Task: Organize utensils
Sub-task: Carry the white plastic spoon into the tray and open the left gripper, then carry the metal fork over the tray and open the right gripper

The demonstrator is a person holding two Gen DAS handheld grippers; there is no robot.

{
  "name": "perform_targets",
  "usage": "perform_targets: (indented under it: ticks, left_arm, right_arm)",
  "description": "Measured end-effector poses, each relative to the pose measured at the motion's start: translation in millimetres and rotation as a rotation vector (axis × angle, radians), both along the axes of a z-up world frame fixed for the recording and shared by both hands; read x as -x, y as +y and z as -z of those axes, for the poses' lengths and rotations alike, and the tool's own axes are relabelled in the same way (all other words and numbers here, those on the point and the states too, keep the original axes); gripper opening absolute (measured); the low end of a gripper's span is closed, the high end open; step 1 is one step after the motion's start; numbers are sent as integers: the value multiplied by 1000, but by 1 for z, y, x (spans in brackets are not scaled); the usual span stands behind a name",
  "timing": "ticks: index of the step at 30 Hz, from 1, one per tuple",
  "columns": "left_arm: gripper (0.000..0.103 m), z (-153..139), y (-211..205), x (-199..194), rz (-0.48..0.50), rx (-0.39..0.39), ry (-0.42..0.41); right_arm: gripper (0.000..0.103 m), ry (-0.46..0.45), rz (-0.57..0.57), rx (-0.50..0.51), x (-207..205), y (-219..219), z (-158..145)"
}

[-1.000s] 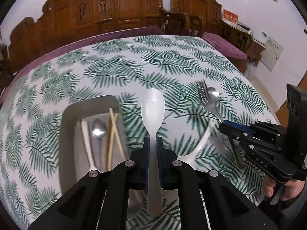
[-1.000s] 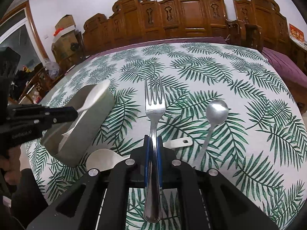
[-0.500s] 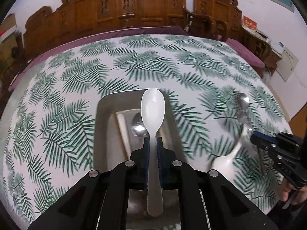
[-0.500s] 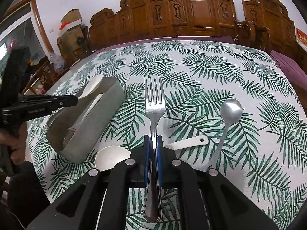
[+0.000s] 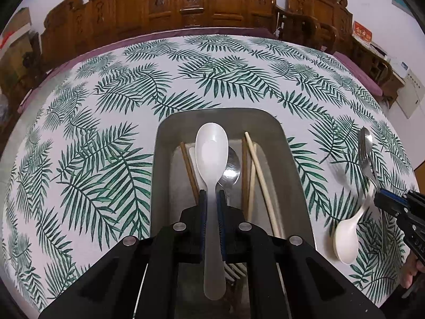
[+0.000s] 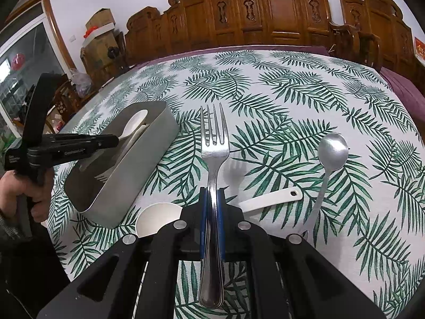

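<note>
Round worktop (image 6: 305, 98) under a white cloth printed with green fern fronds; a purple under-cloth shows at the far rim. Carved dark-wood chairs (image 6: 281, 13) line the top of both frames, white wall behind, cardboard boxes (image 6: 99, 30) upper left in the right wrist view. Left claw (image 5: 211, 204) is clamped on the handle of a white plastic spoon (image 5: 211, 154), bowl forward, hanging over a grey rounded-rectangular tray (image 5: 170, 143) at frame centre. In the tray: a metal spoon (image 5: 231, 168), pale and brown chopsticks (image 5: 259, 170), and white tines low down, half hidden by the claw body, possibly a plastic fork. Right claw (image 6: 212, 202) is closed on a steel fork (image 6: 213, 143), tines up-frame, above the cloth. On the cloth lie a white ceramic soup spoon (image 6: 268, 199), bowl partly covered by the claw, and a matte steel spoon (image 6: 332, 151) to its right, handle end cut off behind the claw frame. A hand (image 6: 25, 188) grips the left tool at the left edge.
</note>
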State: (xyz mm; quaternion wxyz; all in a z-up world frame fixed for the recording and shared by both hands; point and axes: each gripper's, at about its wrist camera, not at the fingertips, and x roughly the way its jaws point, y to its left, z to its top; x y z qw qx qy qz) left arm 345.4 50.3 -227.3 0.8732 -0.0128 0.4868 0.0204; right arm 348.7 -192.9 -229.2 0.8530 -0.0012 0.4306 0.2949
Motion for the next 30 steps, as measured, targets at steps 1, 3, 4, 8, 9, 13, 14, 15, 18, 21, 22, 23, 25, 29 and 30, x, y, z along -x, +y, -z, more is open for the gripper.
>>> perform_targets:
  ticks: [1, 3, 4, 8, 9, 13, 14, 15, 18, 21, 22, 23, 25, 29, 30]
  left_arm:
    - [7, 1, 1, -2, -4, 2, 2]
    - [7, 3, 3, -3, -12, 5, 8]
    - [7, 4, 3, -4, -10, 14, 17]
    - [8, 5, 3, 0, 5, 36, 21]
    - [8, 5, 3, 1, 5, 37, 18]
    - [16, -4, 7, 14, 11, 59, -6]
    - [16, -7, 7, 19, 17, 58, -15]
    - [16, -9, 8, 22, 20, 56, -23]
    - [17, -18, 9, 33, 28, 66, -52]
    - [19, -26, 7, 44, 44, 69, -81]
    - [20, -30, 6, 47, 53, 66, -92]
    - [20, -32, 5, 50, 61, 69, -104]
    - [20, -36, 3, 54, 82, 88, -124]
    - [20, -38, -2, 60, 115, 108, -134]
    - [20, -40, -2, 60, 121, 110, -136]
  right_arm:
    - [9, 1, -2, 0, 0, 1, 0]
    - [9, 3, -4, 3, 0, 2, 1]
    - [9, 2, -2, 7, 0, 3, 2]
    - [9, 10, 1, 19, -1, 5, 6]
    - [9, 10, 1, 22, -1, 6, 7]
    - [9, 11, 5, 18, 1, 7, 7]
    - [9, 11, 8, 14, 1, 6, 7]
    - [9, 13, 11, 9, 2, 7, 7]
    - [9, 6, 11, 12, 4, 8, 5]
    - [9, 5, 19, 17, 5, 10, 3]
    - [9, 3, 21, 19, 6, 11, 2]
    - [9, 3, 20, 18, 7, 13, 1]
    - [9, 0, 21, 29, 7, 16, -1]
    - [9, -6, 21, 74, 9, 24, -3]
    - [9, -9, 19, 87, 9, 27, -4]
